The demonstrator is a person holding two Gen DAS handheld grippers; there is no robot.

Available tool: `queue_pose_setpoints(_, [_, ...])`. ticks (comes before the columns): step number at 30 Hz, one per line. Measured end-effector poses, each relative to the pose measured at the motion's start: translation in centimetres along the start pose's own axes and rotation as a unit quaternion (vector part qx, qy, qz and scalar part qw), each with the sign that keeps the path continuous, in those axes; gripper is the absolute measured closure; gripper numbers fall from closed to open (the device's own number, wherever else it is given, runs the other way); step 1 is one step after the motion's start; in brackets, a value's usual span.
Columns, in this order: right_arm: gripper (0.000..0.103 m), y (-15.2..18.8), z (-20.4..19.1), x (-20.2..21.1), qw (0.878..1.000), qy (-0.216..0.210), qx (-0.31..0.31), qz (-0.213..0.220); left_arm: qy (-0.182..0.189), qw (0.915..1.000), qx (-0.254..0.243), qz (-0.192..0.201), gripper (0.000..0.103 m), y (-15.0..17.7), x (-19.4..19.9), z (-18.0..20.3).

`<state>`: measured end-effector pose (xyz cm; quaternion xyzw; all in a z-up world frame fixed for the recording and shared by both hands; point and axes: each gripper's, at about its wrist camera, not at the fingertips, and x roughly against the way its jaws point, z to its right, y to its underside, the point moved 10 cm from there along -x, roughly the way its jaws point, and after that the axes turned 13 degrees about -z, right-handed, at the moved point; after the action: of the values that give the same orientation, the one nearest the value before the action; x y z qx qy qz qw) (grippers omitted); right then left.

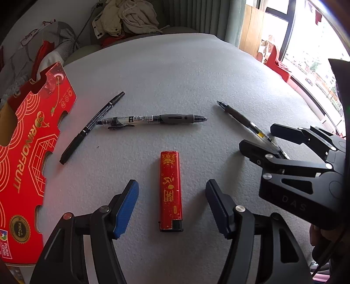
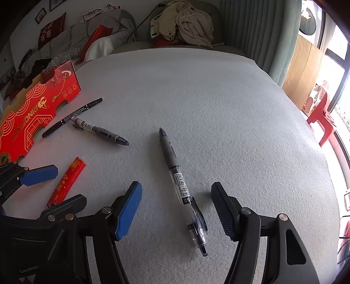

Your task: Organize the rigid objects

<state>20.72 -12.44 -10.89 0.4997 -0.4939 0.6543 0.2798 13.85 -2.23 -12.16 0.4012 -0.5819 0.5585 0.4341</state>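
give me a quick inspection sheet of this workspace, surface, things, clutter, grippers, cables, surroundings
surface: grey felt-like table cover, flat, nothing spilled
job's things: red lighter lying between the left gripper's fingers; gel pen lying between the right gripper's fingers; second gel pen and thin black marker lying farther off, ends close together
clutter: red fruit box at the left edge
grippers: left gripper open, pads off the lighter; right gripper open, pads off the pen
cables: one thin cord behind the table
surroundings: heaped clothes, curtain, window, red plastic chair
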Motion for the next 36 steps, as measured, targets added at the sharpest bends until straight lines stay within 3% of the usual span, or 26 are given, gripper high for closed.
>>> queue_pose_setpoints(3, [0.036, -0.1, 0.0, 0.0, 1.0, 0.001, 0.002, -0.003, -0.002, 1.0, 0.001, -0.002, 0.036, -0.1, -0.1, 0.0])
queue_pose_setpoints(5, [0.039, -0.1, -0.1, -0.1, 1.0, 0.002, 0.003, -0.007, 0.0, 1.0, -0.001, -0.002, 0.044, 0.0, 0.0, 0.0])
queue_pose_setpoints(6, [0.047, -0.2, -0.3, 0.0, 1.0, -0.003, 0.007, -0.008, 0.002, 1.0, -0.004, -0.002, 0.05, 0.1, 0.1, 0.3])
queue_pose_setpoints(7, [0.053, -0.2, -0.6, 0.1, 1.0, -0.006, 0.011, -0.01, 0.002, 0.9999, -0.01, -0.001, 0.07, 0.1, 0.3, 0.6])
queue_pose_setpoints(8, [0.071, -0.2, -1.1, 0.3, 1.0, -0.007, 0.018, -0.011, -0.001, 0.9997, -0.023, -0.001, 0.083, 0.2, 0.5, 1.2])
queue_pose_setpoints(9, [0.091, -0.1, -1.5, 0.3, 1.0, -0.009, 0.023, -0.013, -0.011, 0.9992, -0.037, -0.002, 0.083, 0.3, 0.5, 1.7])
queue_pose_setpoints(10, [0.091, -0.1, -2.0, 0.4, 0.999, -0.011, 0.03, -0.017, -0.022, 0.9986, -0.049, 0.001, 0.083, 0.4, 0.6, 2.1])
queue_pose_setpoints(13, [0.093, 0.4, -3.2, 0.9, 0.999, -0.031, 0.034, -0.023, 0.012, 0.9998, -0.014, -0.012, 0.083, 0.9, 0.8, 1.1])
queue_pose_setpoints(18, [0.093, 1.9, -3.2, 3.7, 0.999, -0.051, 0.004, 0.008, 0.021, 0.9996, 0.013, 0.012, 0.083, 1.6, 3.1, -1.1])
queue_pose_setpoints(26, [0.092, 1.8, -5.1, 7.4, 0.993, -0.106, -0.033, 0.05, -0.003, 0.9991, 0.024, 0.035, 0.083, 2.5, 6.0, -2.7])
queue_pose_setpoints(36, [0.092, 1.4, -9.7, 11.3, 0.989, -0.121, -0.008, 0.09, -0.013, 0.9967, 0.047, 0.064, 0.083, 3.1, 9.6, -5.5])
